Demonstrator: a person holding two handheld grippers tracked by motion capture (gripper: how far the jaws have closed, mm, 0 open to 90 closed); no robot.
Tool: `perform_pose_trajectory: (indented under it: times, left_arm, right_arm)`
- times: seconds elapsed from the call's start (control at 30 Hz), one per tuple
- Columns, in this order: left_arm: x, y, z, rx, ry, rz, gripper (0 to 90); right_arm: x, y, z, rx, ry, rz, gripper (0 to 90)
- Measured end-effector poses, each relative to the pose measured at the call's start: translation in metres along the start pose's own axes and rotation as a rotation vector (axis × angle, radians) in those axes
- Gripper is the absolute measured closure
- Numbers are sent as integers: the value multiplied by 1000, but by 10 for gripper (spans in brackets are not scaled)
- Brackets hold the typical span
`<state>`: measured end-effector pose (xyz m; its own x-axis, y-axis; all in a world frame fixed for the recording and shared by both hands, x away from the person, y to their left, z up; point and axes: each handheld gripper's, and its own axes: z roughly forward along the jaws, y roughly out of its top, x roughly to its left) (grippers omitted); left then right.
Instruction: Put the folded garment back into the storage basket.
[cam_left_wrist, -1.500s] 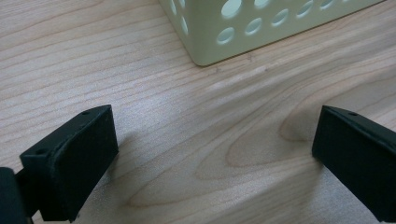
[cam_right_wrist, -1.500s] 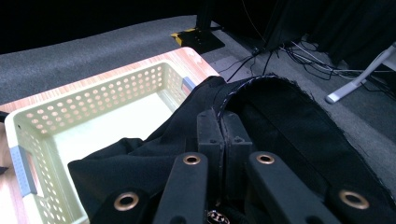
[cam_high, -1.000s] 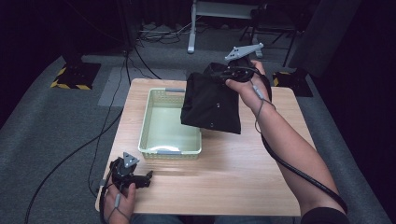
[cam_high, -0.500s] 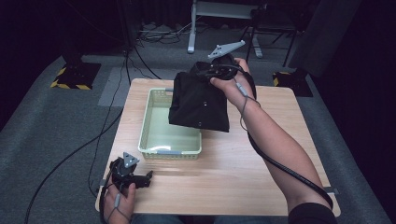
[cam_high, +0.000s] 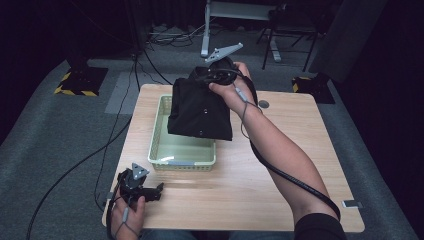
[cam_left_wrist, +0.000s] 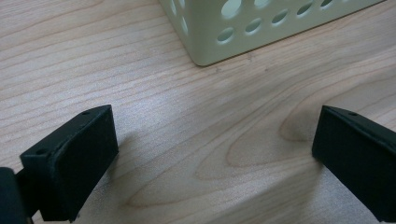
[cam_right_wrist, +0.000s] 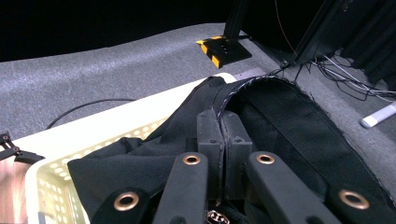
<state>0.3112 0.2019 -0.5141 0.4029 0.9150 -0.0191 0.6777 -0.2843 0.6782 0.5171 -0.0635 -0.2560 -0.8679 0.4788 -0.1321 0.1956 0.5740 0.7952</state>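
Observation:
A black cloth garment (cam_high: 200, 110) hangs in the air over the pale green perforated basket (cam_high: 159, 152) on the wooden table (cam_high: 280, 200). My right gripper (cam_high: 212, 75) is shut on the garment's top edge, held high above the basket's far end. In the right gripper view the jaws are pressed together on the black garment (cam_right_wrist: 289, 135), with the basket (cam_right_wrist: 51, 172) below. My left gripper (cam_high: 145, 190) rests on the table near the front left corner, open. In the left gripper view my left gripper (cam_left_wrist: 215, 154) holds nothing, its jaws wide apart over bare wood, the basket corner (cam_left_wrist: 233, 28) just ahead.
Cables trail across the grey carpet (cam_high: 60, 150) left of the table. A yellow-and-black striped base (cam_high: 75, 85) stands at the far left, and stand legs (cam_high: 210, 30) lie behind the table. A small dark round mark (cam_high: 263, 104) sits on the table's far side.
My right gripper has carried the hanging garment leftward, from the table's right half to above the basket. The left gripper has stayed put.

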Motion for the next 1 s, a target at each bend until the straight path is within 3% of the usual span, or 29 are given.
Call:
perform_pose_trajectory:
  times: [1.0]
  left_arm:
    - [0, 0, 0, 1, -1, 0, 3]
  right_arm:
    - [23, -6, 62, 46, 66, 46, 882]
